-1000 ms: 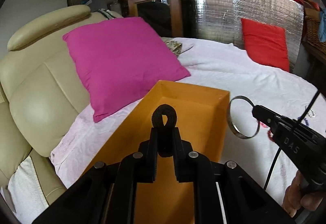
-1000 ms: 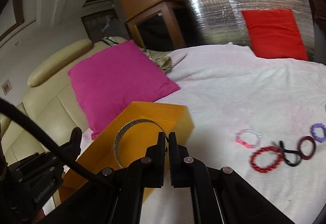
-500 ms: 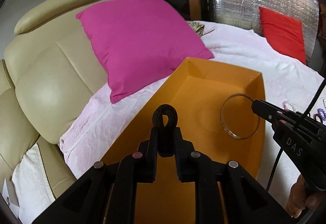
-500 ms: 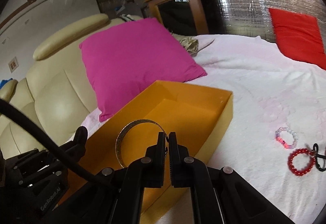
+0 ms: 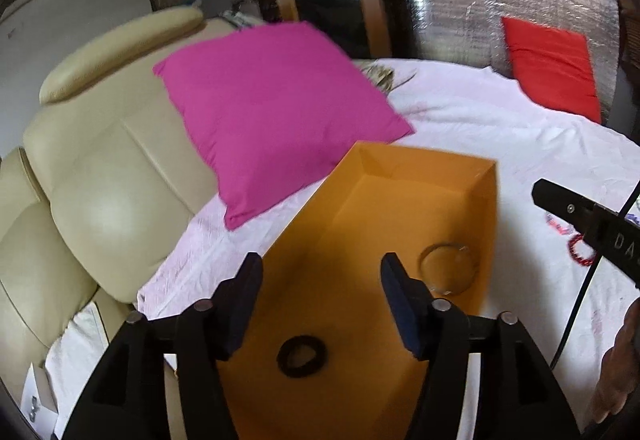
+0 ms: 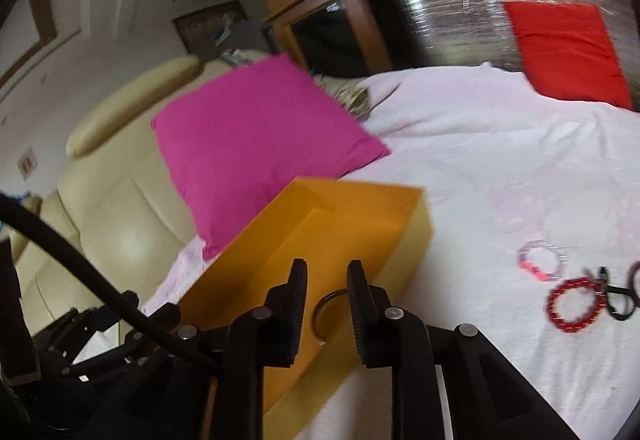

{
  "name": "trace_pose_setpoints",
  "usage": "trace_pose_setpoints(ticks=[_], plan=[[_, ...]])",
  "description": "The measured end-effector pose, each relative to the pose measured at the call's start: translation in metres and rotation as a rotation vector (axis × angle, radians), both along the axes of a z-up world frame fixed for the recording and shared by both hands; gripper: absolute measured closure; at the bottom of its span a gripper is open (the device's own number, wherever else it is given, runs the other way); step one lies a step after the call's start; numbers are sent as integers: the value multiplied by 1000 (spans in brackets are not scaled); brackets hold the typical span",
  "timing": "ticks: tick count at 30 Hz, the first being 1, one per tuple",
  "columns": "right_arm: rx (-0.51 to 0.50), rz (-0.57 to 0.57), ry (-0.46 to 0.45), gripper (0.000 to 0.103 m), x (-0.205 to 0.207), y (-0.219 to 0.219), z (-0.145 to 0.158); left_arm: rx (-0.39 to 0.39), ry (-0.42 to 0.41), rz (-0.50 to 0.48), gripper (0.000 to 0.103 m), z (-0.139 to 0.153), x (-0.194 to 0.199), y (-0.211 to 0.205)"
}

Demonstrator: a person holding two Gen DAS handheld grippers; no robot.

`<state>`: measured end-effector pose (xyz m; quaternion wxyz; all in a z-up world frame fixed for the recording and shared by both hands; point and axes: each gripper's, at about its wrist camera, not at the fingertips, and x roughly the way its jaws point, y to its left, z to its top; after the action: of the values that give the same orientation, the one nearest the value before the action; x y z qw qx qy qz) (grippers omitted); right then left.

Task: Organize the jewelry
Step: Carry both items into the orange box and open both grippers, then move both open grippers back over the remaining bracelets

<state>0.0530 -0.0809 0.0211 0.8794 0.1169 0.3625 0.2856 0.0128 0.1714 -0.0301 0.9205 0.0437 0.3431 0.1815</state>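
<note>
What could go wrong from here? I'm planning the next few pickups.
1. The orange box sits on a soft white bedspread; a nudge from the left hand-held gripper or the right hand-held gripper could tip it.
2. The red bead bracelet touches the black loop, so grabbing one may drag the other.
3. The black hair tie and metal bangle lie loose in the box.

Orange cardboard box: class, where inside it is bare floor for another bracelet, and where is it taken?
The orange cardboard box is bare at its far end, toward the magenta pillow. The black fabric ring fills the near middle; the silver bangle lies by the right wall.
</note>
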Motion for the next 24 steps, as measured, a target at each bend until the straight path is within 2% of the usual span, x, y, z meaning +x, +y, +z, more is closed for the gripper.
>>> trace_pose_setpoints(ticks=[9,11,12,13,24], plan=[[33,-157,-7,79,5,-90,24,62,-58,-108,39,34,8,-67],[34,-192,-4,70,5,-109,25,68,-63,-129,38,39,10,-81],[37,-215,-6,56,5,-121,27,69,-65,-139,38,41,11,-88],[42,-244,-13,47,3,-133,28,70,-66,-147,38,43,11,-93],[-10,-374,-40,46,-4,-222,32,78,-80,-242,38,49,14,-158]])
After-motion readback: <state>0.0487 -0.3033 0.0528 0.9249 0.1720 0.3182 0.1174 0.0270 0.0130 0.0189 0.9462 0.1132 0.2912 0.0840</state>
